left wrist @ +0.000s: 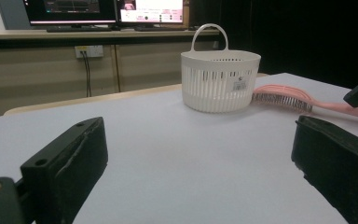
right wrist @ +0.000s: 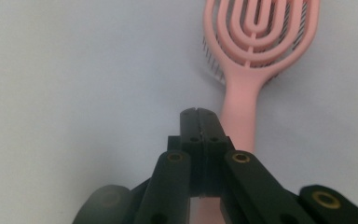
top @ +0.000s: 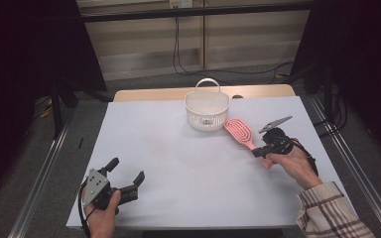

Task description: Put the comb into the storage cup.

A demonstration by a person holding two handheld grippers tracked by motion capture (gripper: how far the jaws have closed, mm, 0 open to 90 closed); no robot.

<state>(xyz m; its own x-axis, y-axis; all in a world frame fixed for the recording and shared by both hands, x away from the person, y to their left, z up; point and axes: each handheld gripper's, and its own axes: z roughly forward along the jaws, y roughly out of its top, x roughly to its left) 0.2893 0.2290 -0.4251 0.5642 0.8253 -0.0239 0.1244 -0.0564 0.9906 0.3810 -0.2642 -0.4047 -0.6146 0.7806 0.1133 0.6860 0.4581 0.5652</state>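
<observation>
Fingers of the right gripper (right wrist: 199, 122) are pressed together with nothing between them, as the right gripper view shows; they sit over the handle of a pink plastic hairbrush with an open looped head (right wrist: 256, 51). Whether they touch the handle cannot be told. In that view the handle runs from just behind the fingertips toward 12 o'clock, where the looped head spreads out, bristles facing down onto the table.

From the high view, the right gripper (top: 259, 151) is held in the person's right hand (top: 293, 164), with a plaid sleeve (top: 327, 213) behind it at 5 o'clock. The hairbrush lies flat on the white table (top: 178, 163), its head pointing toward 11 o'clock from the gripper. Just beside the brush head, at its 10 o'clock, stands a white plastic slotted basket with an arched handle (top: 207, 110), upright near the far edge of the table.

Fingers of the left gripper (top: 126, 172) are spread wide apart and hold nothing. That gripper rests at the near left corner of the table, at 8 o'clock from the basket and well apart from it, held in the person's left hand (top: 103, 210). In the left gripper view its two black fingers (left wrist: 70, 163) frame bare table, with the basket and brush beyond them.
</observation>
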